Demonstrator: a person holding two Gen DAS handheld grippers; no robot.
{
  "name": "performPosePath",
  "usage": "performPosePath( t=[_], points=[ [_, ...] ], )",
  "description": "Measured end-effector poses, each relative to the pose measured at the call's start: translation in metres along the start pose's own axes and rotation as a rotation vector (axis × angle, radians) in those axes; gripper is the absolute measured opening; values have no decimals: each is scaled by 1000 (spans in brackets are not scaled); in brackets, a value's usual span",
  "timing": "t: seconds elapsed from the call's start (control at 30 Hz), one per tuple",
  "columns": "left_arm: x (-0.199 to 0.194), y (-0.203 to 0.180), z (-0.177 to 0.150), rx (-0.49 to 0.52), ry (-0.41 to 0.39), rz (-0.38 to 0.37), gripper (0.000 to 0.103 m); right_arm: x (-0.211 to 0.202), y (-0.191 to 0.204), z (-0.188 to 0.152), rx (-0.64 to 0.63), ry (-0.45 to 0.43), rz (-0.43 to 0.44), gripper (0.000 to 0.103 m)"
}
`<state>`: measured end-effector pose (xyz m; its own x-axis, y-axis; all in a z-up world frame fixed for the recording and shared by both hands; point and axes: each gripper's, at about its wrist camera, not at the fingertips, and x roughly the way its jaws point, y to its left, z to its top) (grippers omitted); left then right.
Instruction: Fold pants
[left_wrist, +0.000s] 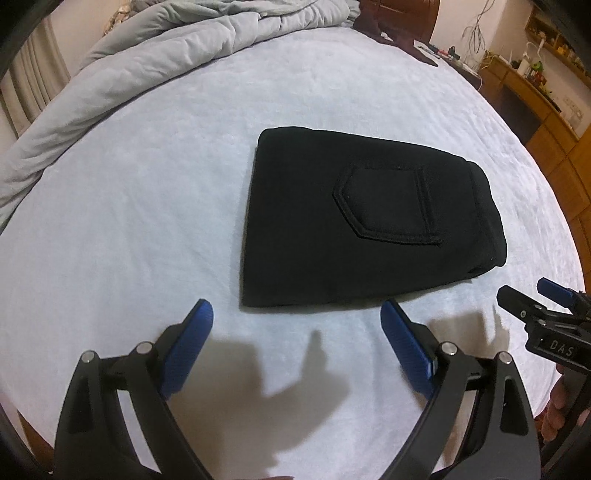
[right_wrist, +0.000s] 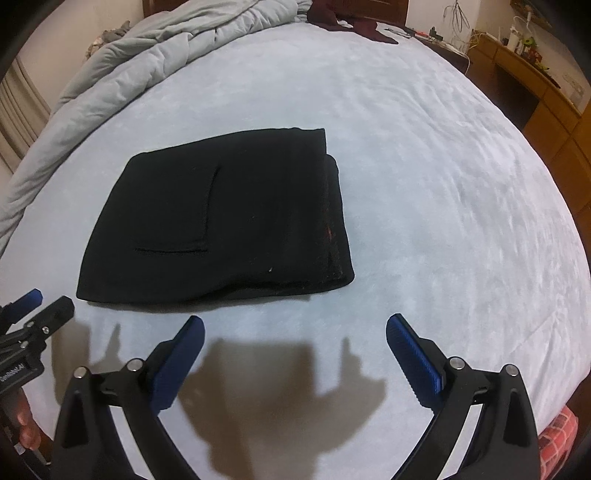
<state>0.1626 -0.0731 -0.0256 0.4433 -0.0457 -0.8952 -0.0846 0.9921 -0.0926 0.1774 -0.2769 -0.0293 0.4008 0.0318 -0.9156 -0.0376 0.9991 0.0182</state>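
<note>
Bedroom setting: a bed (left_wrist: 147, 177) with a pale blue sheet serves as the work surface, a grey quilt (left_wrist: 155, 62) bunched along its far left side, and a wooden desk (left_wrist: 546, 110) with small clutter standing beyond the right edge.

Left hand-held gripper (left_wrist: 297, 314): jaws spread wide, nothing between the blue pads (left_wrist: 192, 343), hovering above bare sheet just short of the near edge of the garment. Right hand-held gripper (right_wrist: 295, 326): likewise released and empty, in the same stand-off on the garment's right half. Each unit shows at the margin of the other's view.

Black pants (left_wrist: 362, 218): lying flat mid-bed as a compact, roughly rectangular bundle, back pocket (left_wrist: 388, 203) uppermost. Stacked layers show along the right edge in the right wrist view, and a clean fold line runs along the left edge.

Assessment: the folding appears essentially complete; the step in hand is judged to be release and withdrawal, or a final tidy. Recommendations:
- Draw both grippers straight back, jaws kept apart, so no pad snags the near hem.
- If the right-hand layers want squaring, press from above rather than pinching, which could drag the top layer.
- Thick fabric of this kind may spring open; check the near corner sits flat.
</note>
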Motion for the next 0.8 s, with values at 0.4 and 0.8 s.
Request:
performPosePath(
  t=[0.4, 0.8],
  points=[
    [-4, 3, -2, 6, 5, 9, 91, -1, 3, -3, -11, 7, -30, 99],
    [-5, 3, -3, 15, 2, 15, 91, -3, 3, -3, -7, 6, -36, 99]
  ],
)
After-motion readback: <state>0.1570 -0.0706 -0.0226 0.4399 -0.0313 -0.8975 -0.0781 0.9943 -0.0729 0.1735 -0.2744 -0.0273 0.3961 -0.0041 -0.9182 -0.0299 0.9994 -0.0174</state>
